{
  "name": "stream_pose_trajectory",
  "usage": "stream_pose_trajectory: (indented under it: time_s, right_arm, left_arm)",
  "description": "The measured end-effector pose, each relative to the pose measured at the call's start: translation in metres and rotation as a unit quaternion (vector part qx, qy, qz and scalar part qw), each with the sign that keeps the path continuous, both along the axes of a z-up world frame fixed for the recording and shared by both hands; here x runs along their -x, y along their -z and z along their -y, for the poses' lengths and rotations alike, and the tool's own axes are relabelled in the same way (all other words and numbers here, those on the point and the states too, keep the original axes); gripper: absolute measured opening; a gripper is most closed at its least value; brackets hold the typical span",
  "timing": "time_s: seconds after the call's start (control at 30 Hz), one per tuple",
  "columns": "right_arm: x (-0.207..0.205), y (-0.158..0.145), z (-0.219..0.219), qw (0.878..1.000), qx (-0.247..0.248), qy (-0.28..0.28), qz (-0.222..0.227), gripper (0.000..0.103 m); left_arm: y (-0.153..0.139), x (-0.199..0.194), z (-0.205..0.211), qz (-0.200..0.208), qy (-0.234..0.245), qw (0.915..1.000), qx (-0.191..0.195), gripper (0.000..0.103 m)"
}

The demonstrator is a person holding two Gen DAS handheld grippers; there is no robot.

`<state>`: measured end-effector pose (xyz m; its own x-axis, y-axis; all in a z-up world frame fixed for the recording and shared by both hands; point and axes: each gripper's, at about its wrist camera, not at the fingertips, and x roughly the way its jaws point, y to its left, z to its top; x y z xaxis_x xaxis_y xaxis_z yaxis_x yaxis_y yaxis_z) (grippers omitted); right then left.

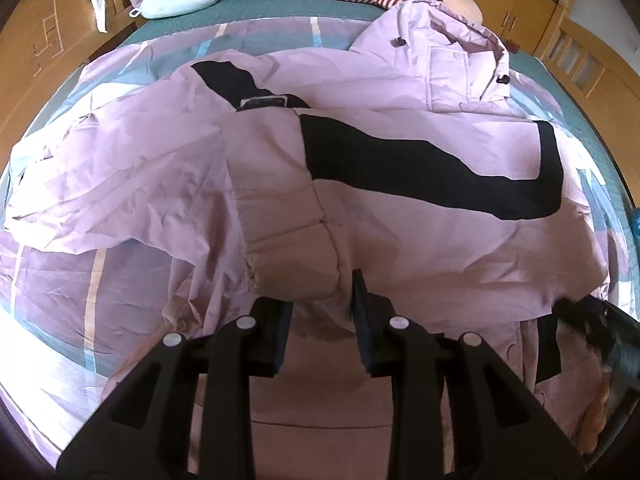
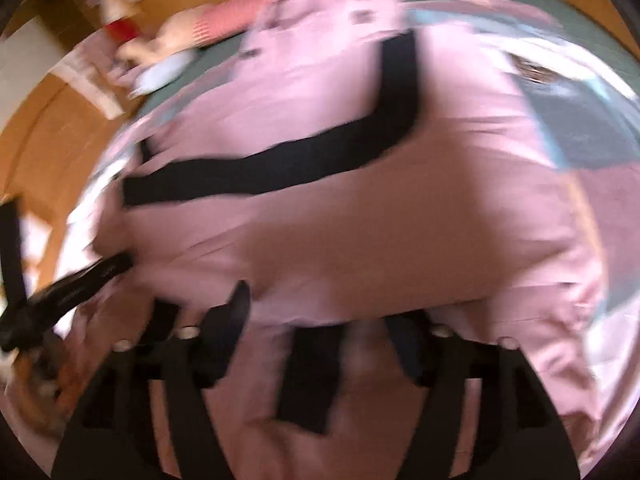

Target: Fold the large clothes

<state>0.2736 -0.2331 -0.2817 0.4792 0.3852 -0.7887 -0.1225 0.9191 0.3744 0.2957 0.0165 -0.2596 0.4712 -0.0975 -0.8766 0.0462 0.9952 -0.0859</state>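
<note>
Fingers (image 2: 236, 304) blurred, jacket (image 1: 360, 208) hem hides tips.

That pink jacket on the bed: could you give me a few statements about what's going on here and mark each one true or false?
1. The jacket is lilac-pink with black stripes. True.
2. The left gripper is clamped shut on a sleeve. False: its fingers stand apart, with the sleeve cuff just ahead of them.
3. A light blue pillow lies at the far end of the bed. True.
4. The jacket hangs from a hanger. False: it lies spread on the bed.
5. The right wrist view is sharp. False: it is blurred, so the right gripper is hard to read.
</note>
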Motion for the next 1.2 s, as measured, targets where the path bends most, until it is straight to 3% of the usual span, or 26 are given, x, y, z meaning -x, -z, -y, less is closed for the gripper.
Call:
stream_pose_trajectory:
  time_s: [0.2, 0.27, 0.37, 0.43, 0.5, 0.53, 0.63, 0.77, 0.87, 0.97, 1.2]
  right_arm:
    - [0.013, -0.015, -0.030, 0.992, -0.048, -0.117, 0.027, 0.077]
    - [0.018, -0.027, -0.030, 0.989, -0.059, -0.126, 0.057, 0.077]
    - [0.018, -0.039, -0.016, 0.991, -0.060, -0.065, 0.097, 0.077]
    - [0.013, -0.037, -0.003, 0.994, -0.014, 0.008, 0.104, 0.077]
    - [0.001, -0.022, 0.010, 0.991, 0.079, 0.085, 0.072, 0.077]
    - [-0.007, -0.010, 0.015, 0.989, 0.102, 0.100, 0.042, 0.077]
    - [-0.018, 0.010, 0.019, 0.989, 0.106, 0.104, -0.007, 0.077]
    - [-0.020, 0.013, -0.002, 0.984, 0.160, 0.081, -0.003, 0.089]
    - [-0.017, 0.017, -0.009, 0.980, 0.185, 0.075, 0.004, 0.091]
    - [-0.020, 0.017, -0.005, 0.981, 0.178, 0.077, 0.002, 0.091]
    - [-0.009, 0.009, -0.001, 0.983, 0.153, 0.094, 0.029, 0.091]
  left_arm:
    - [0.005, -0.002, -0.001, -0.009, -0.006, 0.9999, -0.008, 0.032]
    - [0.006, -0.002, -0.001, -0.011, -0.006, 0.9999, -0.009, 0.032]
    - [0.007, -0.003, 0.000, -0.013, -0.006, 0.9998, -0.011, 0.033]
    - [0.008, -0.003, 0.000, -0.014, -0.006, 0.9998, -0.012, 0.033]
    - [0.008, -0.003, 0.001, -0.014, -0.006, 0.9998, -0.016, 0.033]
    - [0.009, -0.002, 0.002, -0.014, -0.006, 0.9997, -0.017, 0.034]
    - [0.009, -0.002, 0.003, -0.016, -0.004, 0.9998, -0.015, 0.034]
    - [0.005, 0.002, 0.005, -0.005, -0.002, 0.9997, -0.024, 0.035]
    - [0.005, 0.005, 0.014, 0.004, 0.007, 0.9986, -0.051, 0.040]
    - [0.008, 0.004, 0.017, 0.004, 0.010, 0.9980, -0.062, 0.041]
    - [0.012, -0.004, 0.012, -0.005, 0.002, 0.9988, -0.048, 0.043]
